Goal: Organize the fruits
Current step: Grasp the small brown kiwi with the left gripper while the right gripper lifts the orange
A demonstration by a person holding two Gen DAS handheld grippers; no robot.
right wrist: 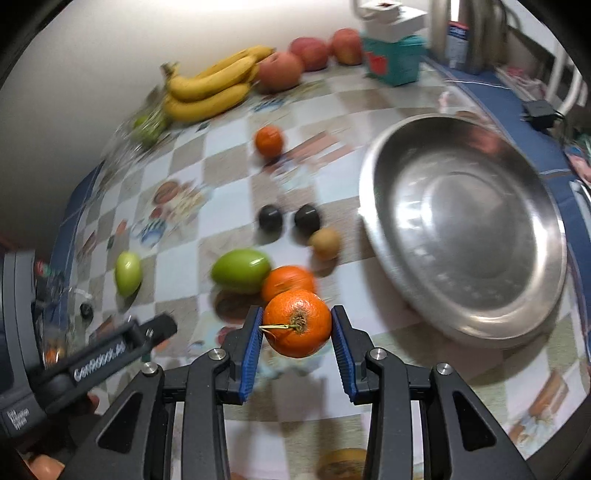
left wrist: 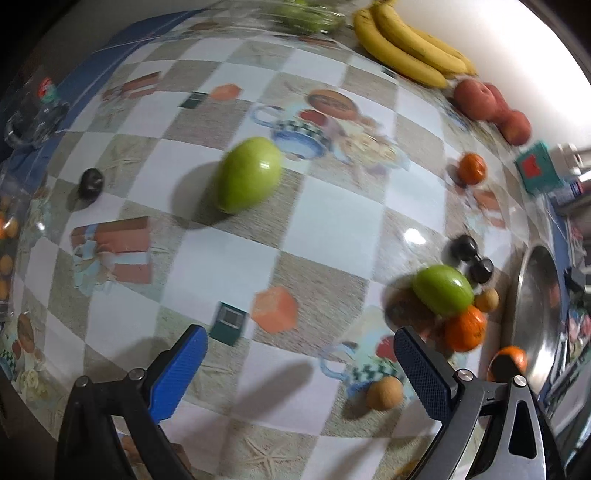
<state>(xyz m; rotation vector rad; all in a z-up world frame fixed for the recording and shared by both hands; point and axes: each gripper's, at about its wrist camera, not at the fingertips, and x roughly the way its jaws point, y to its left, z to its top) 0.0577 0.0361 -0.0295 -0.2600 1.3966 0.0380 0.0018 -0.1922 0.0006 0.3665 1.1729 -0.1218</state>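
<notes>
My right gripper (right wrist: 296,326) is shut on an orange (right wrist: 297,325) and holds it above the table, left of the steel bowl (right wrist: 461,236). Behind it lie another orange (right wrist: 286,280), a green mango (right wrist: 240,270), a kiwi (right wrist: 325,242) and two dark plums (right wrist: 271,220). My left gripper (left wrist: 299,350) is open and empty above the checked tablecloth. A green mango (left wrist: 247,179) lies ahead of it. A second mango (left wrist: 443,290), an orange (left wrist: 465,328) and a kiwi (left wrist: 384,393) are to its right.
Bananas (right wrist: 207,88) and red apples (right wrist: 280,70) line the back wall, with a lone orange (right wrist: 269,141) in front. A teal box (right wrist: 393,61) stands at the back right. A glass bowl with green fruit (left wrist: 306,16) is at the far edge. A dark plum (left wrist: 90,182) lies left.
</notes>
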